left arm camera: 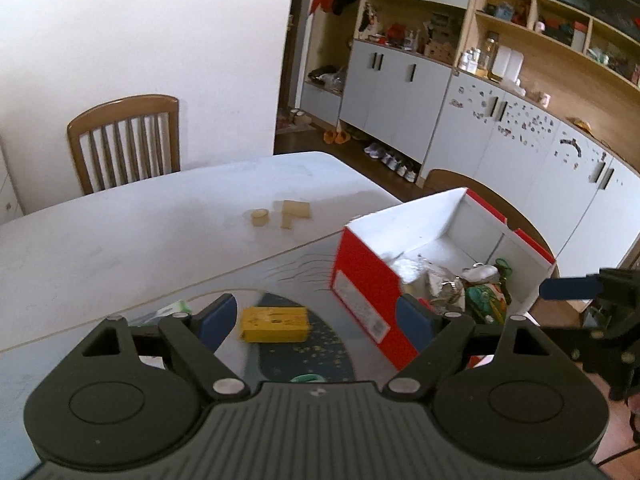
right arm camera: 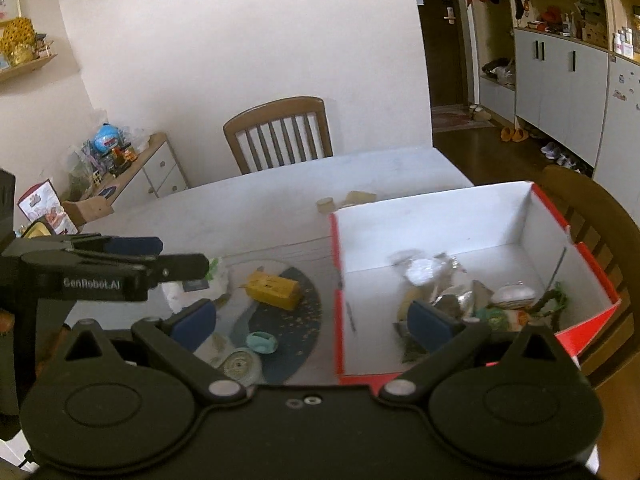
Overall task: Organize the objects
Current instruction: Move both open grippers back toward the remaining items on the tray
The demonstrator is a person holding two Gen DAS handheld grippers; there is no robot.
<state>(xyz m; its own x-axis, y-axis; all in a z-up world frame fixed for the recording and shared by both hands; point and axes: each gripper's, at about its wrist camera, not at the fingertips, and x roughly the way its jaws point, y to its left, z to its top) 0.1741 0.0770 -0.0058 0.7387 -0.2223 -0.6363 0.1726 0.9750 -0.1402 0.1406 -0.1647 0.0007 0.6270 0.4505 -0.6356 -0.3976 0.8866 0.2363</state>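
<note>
A red shoe box (left arm camera: 360,280) with a white inside stands open on the table's right side, also in the right wrist view (right arm camera: 440,220). It holds foil wrappers (right arm camera: 424,270), a white round thing (right arm camera: 514,294) and green bits. A yellow box (left arm camera: 274,324) (right arm camera: 274,290) lies on a dark speckled mat (right arm camera: 298,332) left of it. My left gripper (left arm camera: 316,318) is open above the yellow box, touching nothing. My right gripper (right arm camera: 314,322) is open too, its right finger (right arm camera: 430,322) over the shoe box's near end. Each gripper shows in the other's view, the left one (right arm camera: 132,258) and the right one (left arm camera: 576,288).
A teal ring (right arm camera: 262,342), a tape roll (right arm camera: 240,366) and a white packet (right arm camera: 188,288) lie by the mat. Small wooden blocks (left arm camera: 294,212) sit farther back on the white table (left arm camera: 140,232). One wooden chair (left arm camera: 124,144) stands behind the table and another (right arm camera: 592,216) right of the shoe box.
</note>
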